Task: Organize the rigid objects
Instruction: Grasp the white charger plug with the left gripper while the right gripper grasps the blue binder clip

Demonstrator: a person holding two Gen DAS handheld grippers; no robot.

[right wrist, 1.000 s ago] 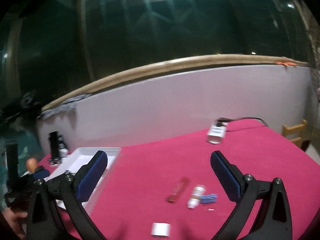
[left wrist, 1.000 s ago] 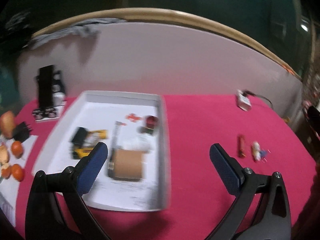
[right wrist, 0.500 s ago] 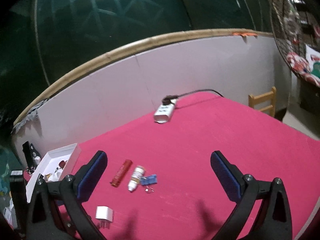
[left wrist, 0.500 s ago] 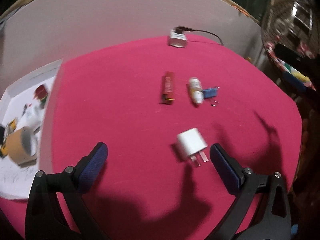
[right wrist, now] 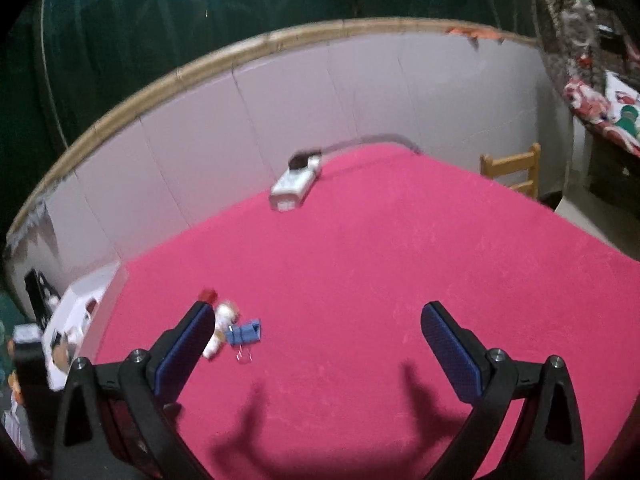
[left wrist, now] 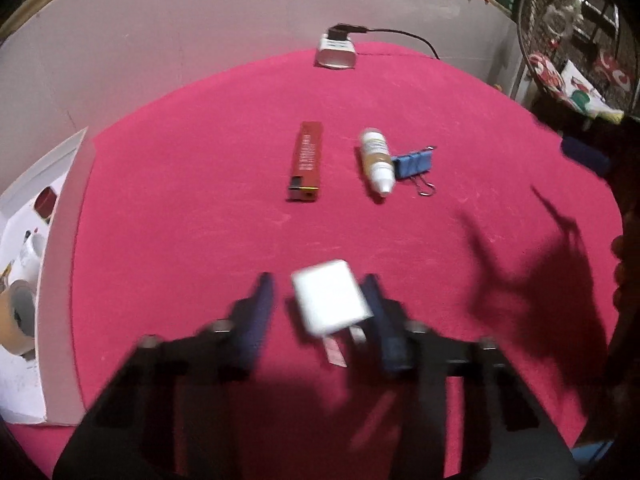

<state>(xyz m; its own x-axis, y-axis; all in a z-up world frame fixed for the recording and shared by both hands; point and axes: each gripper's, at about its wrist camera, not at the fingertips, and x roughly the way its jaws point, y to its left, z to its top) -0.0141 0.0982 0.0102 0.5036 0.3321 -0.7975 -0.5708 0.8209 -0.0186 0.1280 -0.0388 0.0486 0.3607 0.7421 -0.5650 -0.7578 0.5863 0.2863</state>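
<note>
1. The white plug adapter [left wrist: 330, 300] lies on the pink tablecloth [left wrist: 200, 220] between the two blue pads of the left gripper [left wrist: 320, 312], at the bottom centre of the left wrist view. The jaws are closing on it: the right pad sits against its right side, while a strip of cloth shows between the left pad and its left side (blur makes the contact hard to judge).
2. The adapter is a rounded, smooth plastic block lying flat. Its two metal prongs point back toward about 6 o'clock, under the gripper, and its blunt end faces about 12 o'clock, tilted slightly to 11.
3. Beyond it, at 12 o'clock, a red lighter [left wrist: 306, 162] lies with its long axis nearly straight away from the camera, its metal head nearest.
4. Just right of the lighter, a small dropper bottle [left wrist: 376, 160] lies on its side, its white nozzle pointing about 5 o'clock. A blue binder clip [left wrist: 414, 166] touches its right side, wire handles toward the camera.
5. At the far edge, a white charger block [left wrist: 336, 52] with a black cable rests near the pale wall.
6. At 9 o'clock a white tray [left wrist: 60, 260] holds a tape roll [left wrist: 14, 314] and other small items.
7. The right gripper [right wrist: 320, 344] stands wide apart over bare cloth, nothing between its ribbed pads; the bottle and clip lie by its left pad.
</note>
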